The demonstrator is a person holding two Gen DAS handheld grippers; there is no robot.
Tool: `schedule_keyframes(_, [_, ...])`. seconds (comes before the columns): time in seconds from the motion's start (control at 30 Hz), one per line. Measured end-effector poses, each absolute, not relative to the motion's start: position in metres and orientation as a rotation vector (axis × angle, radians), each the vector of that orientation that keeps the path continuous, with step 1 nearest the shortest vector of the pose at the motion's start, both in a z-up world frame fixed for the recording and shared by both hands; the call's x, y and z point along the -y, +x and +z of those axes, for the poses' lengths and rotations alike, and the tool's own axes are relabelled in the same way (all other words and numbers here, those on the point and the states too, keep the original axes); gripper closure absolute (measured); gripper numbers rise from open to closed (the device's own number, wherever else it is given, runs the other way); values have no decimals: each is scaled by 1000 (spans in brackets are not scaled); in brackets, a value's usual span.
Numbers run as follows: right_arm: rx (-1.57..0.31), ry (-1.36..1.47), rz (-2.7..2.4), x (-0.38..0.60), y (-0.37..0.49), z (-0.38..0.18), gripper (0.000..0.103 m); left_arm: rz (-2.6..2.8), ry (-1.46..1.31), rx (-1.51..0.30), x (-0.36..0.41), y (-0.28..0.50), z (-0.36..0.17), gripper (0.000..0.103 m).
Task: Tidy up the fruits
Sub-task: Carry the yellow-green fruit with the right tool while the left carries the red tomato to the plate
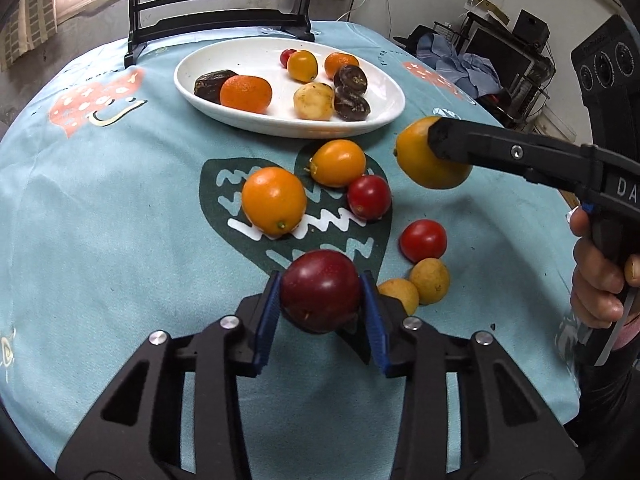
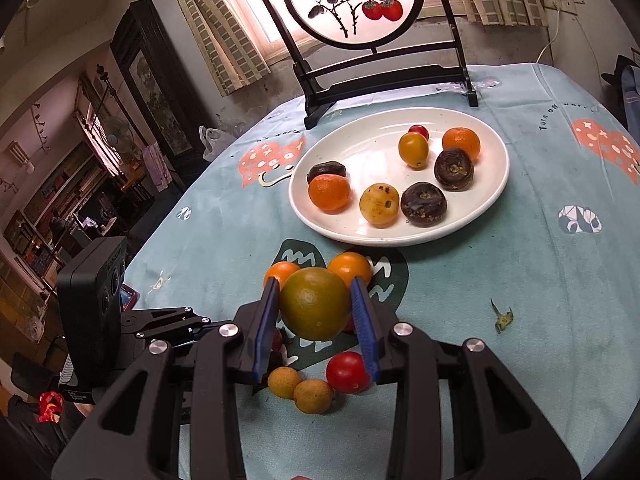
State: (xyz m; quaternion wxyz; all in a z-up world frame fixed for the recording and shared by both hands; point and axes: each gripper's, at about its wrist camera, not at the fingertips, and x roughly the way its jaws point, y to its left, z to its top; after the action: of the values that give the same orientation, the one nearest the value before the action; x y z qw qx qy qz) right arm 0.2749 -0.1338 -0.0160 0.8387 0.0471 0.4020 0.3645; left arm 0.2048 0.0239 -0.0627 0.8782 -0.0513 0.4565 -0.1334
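Both grippers were loaded short of the white plate [image 2: 304, 216]. The left gripper [image 1: 322, 300] pinched a dark red plum [image 1: 320, 290] across its middle; the right gripper [image 2: 316, 312] clamped a greenish orange [image 2: 315, 303]. Both fruits looked smooth, round, likely slippery, and the plum probably soft enough to bruise.
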Motion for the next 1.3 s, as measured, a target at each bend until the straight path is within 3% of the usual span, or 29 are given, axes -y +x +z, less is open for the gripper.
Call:
schedule_keyframes(0.33, [-736,124,742,134,287,-6,66,-250,-141,-796,-26,213,-27,63])
schedule_keyframes(0.57, [-696,166,587,138,355,-11,66,-162,-99,-769,-21,299,3,63])
schedule_keyframes(0.8, [-742,173,551,139,398,-30,65,-96,-78,-836,-24,378,-9,63])
schedule_keyframes(0.83, [-743,178,563,140,399,-30,62,-81,-78,-840,-25,383,-11,59])
schedule_keyframes(0.87, [-739,187,576,142,398,-29,51,-64,-79,-837,-26,384,-11,37])
schedule_keyframes(0.93, [-731,197,594,144,395,-20,50,-19,-89,-794,-29,378,-4,16])
schedule_keyframes(0.97, [-717,200,604,146,390,-14,50,-11,-92,-766,-31,372,2,15])
schedule_keyframes(1.07, [-703,193,632,148,375,-1,36,10,-79,-746,-37,353,18,8])
schedule_keyframes(1.3, [-771,175,720,141,335,-4,36,90,-132,-672,-56,274,25,2])
